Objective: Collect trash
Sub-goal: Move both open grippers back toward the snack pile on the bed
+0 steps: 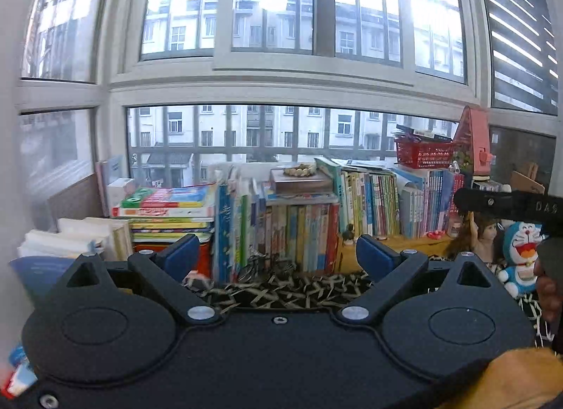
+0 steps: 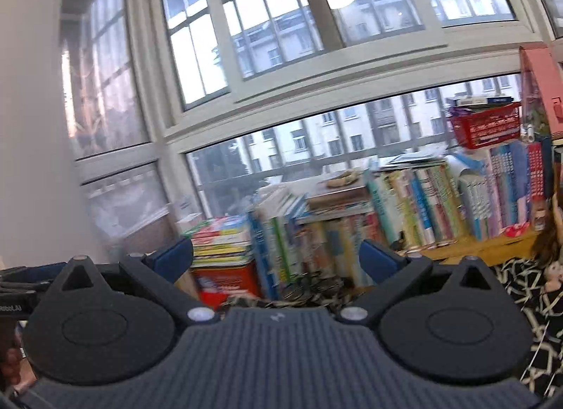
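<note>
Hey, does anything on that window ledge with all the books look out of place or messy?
Mildly. A red basket sits perched on top of the upright books, and a string of beads lies on a flat stack. Nothing looks spilled or broken.

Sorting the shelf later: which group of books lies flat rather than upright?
The colourful stack left of the row, on the red box; the other books stand upright.

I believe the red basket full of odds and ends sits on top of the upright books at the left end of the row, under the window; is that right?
Not quite: the red basket sits on the upright books at the right end of the row, beside the pink house-shaped box. The left wrist view shows it clearly.
</note>
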Demonstrator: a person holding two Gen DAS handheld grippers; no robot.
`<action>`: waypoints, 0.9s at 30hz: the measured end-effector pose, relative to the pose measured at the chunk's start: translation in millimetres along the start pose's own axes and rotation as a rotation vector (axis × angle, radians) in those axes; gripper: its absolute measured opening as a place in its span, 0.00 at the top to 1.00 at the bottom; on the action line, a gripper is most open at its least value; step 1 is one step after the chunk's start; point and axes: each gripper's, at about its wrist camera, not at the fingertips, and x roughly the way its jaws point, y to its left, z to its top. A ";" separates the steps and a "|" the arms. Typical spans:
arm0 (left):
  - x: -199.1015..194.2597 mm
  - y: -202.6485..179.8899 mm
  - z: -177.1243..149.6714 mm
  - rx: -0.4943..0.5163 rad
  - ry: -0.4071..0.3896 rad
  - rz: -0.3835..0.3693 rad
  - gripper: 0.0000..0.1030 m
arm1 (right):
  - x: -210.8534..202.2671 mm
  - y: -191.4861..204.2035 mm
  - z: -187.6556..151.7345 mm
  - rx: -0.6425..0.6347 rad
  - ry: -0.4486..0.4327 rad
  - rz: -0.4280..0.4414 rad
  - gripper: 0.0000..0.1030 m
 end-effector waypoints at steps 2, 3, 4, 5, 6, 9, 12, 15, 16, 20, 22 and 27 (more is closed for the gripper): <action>20.5 -10.9 9.2 -0.018 -0.002 -0.019 0.08 | 13.5 -14.8 8.9 0.010 -0.005 -0.003 0.00; 29.9 -16.4 16.7 -0.023 -0.008 -0.030 0.08 | 18.7 -22.0 15.9 0.012 -0.014 0.006 0.00; 37.9 -21.9 25.8 -0.019 -0.016 -0.037 0.08 | 23.2 -27.4 22.5 0.010 -0.023 0.014 0.00; 45.6 -26.5 34.4 -0.008 -0.021 -0.042 0.08 | 27.7 -32.9 31.9 0.004 -0.032 0.018 0.00; 53.4 -31.5 43.8 0.007 -0.029 -0.042 0.08 | 31.3 -38.1 40.5 0.000 -0.039 0.020 0.00; 74.9 -48.3 67.5 0.034 -0.067 -0.031 0.08 | 44.8 -53.7 67.5 -0.010 -0.057 0.050 0.00; 98.3 -62.1 78.1 0.042 -0.083 -0.035 0.07 | 54.2 -67.4 81.3 -0.025 -0.076 0.071 0.00; 122.6 -72.7 71.2 0.019 -0.037 -0.036 0.07 | 65.1 -79.3 75.6 -0.029 -0.048 0.053 0.00; 131.3 -75.0 65.1 0.010 -0.015 -0.049 0.07 | 68.0 -82.8 70.3 -0.031 -0.028 0.052 0.00; 170.2 -79.0 19.9 -0.009 0.109 -0.027 0.07 | 93.0 -98.6 24.3 -0.063 0.116 0.046 0.00; 192.7 -77.0 -12.3 -0.043 0.184 -0.006 0.07 | 109.2 -105.1 -8.8 -0.099 0.193 0.036 0.00; 243.6 -60.5 -96.6 -0.177 0.309 0.017 0.08 | 152.7 -113.1 -107.3 -0.224 0.334 0.014 0.00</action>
